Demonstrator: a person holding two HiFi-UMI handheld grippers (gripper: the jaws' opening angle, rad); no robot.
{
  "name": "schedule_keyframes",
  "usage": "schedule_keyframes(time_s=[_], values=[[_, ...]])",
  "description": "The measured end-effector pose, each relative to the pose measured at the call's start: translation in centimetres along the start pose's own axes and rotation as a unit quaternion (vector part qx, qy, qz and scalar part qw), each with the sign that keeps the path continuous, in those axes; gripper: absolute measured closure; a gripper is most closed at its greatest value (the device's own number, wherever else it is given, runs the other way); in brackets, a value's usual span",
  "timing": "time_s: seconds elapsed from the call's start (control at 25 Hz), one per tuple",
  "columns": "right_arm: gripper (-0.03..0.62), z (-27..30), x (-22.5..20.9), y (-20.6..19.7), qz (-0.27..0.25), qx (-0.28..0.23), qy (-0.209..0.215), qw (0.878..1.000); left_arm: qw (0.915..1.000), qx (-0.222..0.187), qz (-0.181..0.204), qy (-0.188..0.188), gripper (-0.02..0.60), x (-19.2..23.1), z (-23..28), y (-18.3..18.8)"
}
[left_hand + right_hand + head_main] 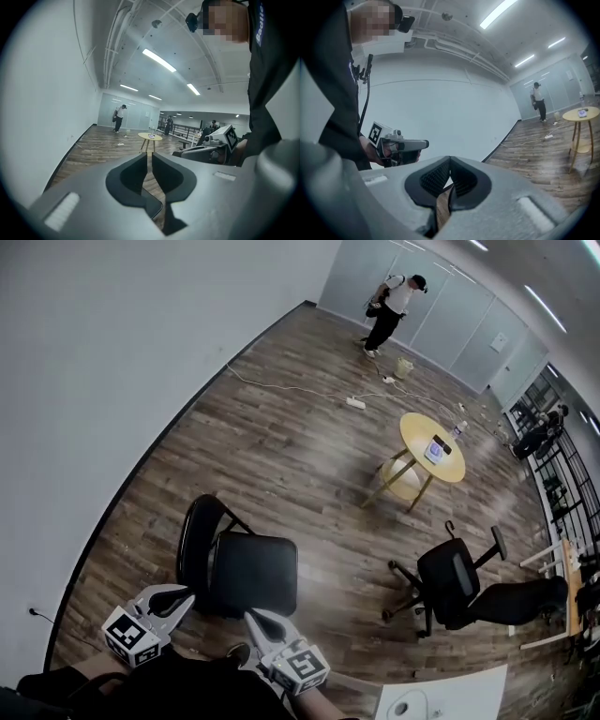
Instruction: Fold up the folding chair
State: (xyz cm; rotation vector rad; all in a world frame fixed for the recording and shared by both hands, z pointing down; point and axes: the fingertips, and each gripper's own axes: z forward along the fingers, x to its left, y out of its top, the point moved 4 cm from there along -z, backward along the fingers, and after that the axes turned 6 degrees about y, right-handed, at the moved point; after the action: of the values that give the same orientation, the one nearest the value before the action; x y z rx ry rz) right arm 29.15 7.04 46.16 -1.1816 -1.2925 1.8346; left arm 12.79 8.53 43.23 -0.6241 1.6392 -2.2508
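**Facing the unfolded chair**

Your folding chair (pixel 234 579) stands open on the floor, just ahead of both hands. Your left hand-held gripper (pixel 175 597), barely parted and empty, is nearer its backrest (pixel 191 538). Your right hand-held gripper (pixel 256 618), pressed together, is nearer its seat (pixel 255 568).

The folding chair (pixel 242 566) stands on the floor (pixel 300 451) near the left wall (pixel 103 362). The office chair (pixel 452 581) is to its right. The round table (pixel 429 450) is farther back, with a person (pixel 394 307) far behind it.
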Motion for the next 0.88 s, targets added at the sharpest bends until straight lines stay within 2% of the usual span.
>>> schedule_keyframes(time_s=[0.24,0.4,0.72,0.88], values=[[0.592,0.0,-2.6,-0.1,0.004,0.002,0.003,1.000,0.9990,0.026,-0.015,0.034,0.505,1.1,1.1,-0.6],[0.592,0.1,-3.6,0.1,0.004,0.008,-0.012,1.000,0.9977,0.041,-0.028,0.047,0.469,3.0,1.6,-1.5],[0.592,0.7,-4.2,0.8,0.004,0.021,-0.063,0.998,0.9927,0.098,-0.045,0.052,0.413,8.3,4.2,-4.0],[0.592,1.9,-4.4,1.0,0.009,0.033,-0.096,0.995,0.9901,0.126,-0.049,0.035,0.402,10.9,5.3,-5.0]])
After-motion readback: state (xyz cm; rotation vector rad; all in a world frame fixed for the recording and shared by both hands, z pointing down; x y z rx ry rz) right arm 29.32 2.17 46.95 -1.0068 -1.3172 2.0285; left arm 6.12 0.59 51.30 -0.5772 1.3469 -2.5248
